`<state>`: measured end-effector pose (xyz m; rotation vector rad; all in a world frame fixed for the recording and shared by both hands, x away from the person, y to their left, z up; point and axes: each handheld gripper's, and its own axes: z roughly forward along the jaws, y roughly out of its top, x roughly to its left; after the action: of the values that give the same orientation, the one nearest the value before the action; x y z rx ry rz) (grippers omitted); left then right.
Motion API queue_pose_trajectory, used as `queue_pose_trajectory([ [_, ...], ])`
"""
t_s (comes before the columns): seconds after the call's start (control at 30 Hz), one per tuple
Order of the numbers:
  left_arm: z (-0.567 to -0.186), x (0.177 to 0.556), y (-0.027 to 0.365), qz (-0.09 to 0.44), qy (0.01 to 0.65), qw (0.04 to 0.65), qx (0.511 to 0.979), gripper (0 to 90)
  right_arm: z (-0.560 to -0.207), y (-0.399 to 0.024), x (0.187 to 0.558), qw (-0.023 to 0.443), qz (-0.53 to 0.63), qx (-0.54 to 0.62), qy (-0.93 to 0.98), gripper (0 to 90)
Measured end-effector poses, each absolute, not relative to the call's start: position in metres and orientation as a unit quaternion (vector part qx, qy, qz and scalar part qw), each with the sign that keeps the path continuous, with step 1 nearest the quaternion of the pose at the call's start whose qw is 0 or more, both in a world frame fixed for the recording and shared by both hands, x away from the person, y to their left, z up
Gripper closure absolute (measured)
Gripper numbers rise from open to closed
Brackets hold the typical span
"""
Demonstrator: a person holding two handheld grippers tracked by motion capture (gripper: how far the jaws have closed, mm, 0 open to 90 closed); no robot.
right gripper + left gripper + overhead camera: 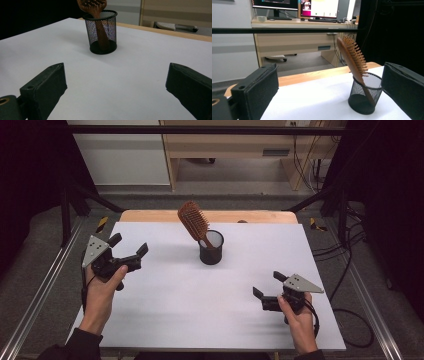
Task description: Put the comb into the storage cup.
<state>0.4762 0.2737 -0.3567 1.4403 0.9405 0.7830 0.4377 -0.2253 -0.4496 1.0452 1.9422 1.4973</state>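
- Hairbrush first: the brown wooden paddle hairbrush [194, 221] stood handle-down in a small black wire-mesh cup [211, 248] toward the far middle of the white-covered table [165, 305], head leaning left over the rim.
- White-covered table, biggest thing out there, carried just that cup and brush; a strip of bare wood showed along its far edge.
- Left gripper [129, 247] hovered to the left of the cup, well apart from it, jaws spread wide and gripping nothing.
- Right gripper [267, 284] sat nearer the person, off to the right, jaws likewise wide apart and empty.
- Mesh cup looked light, so it could likely tip or drag if the brush was pulled sideways.
- Brush looked stiff and light, its polished wood probably a bit slick; the best hold seemed to be the narrow neck just above the rim, or the edges of the head, lifting straight up.
- No brand, label or readable writing showed on brush or cup.
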Motion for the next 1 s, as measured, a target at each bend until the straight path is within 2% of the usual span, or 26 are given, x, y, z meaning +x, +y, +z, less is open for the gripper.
queue_pose_trajectory([
  [1.0, -0.391, 0.448, 0.310, 0.339, 0.416, 0.576, 0.616, 1.3, -0.450, -0.227, 0.438, 0.236, 0.546, 0.384, 0.706, 3.5],
])
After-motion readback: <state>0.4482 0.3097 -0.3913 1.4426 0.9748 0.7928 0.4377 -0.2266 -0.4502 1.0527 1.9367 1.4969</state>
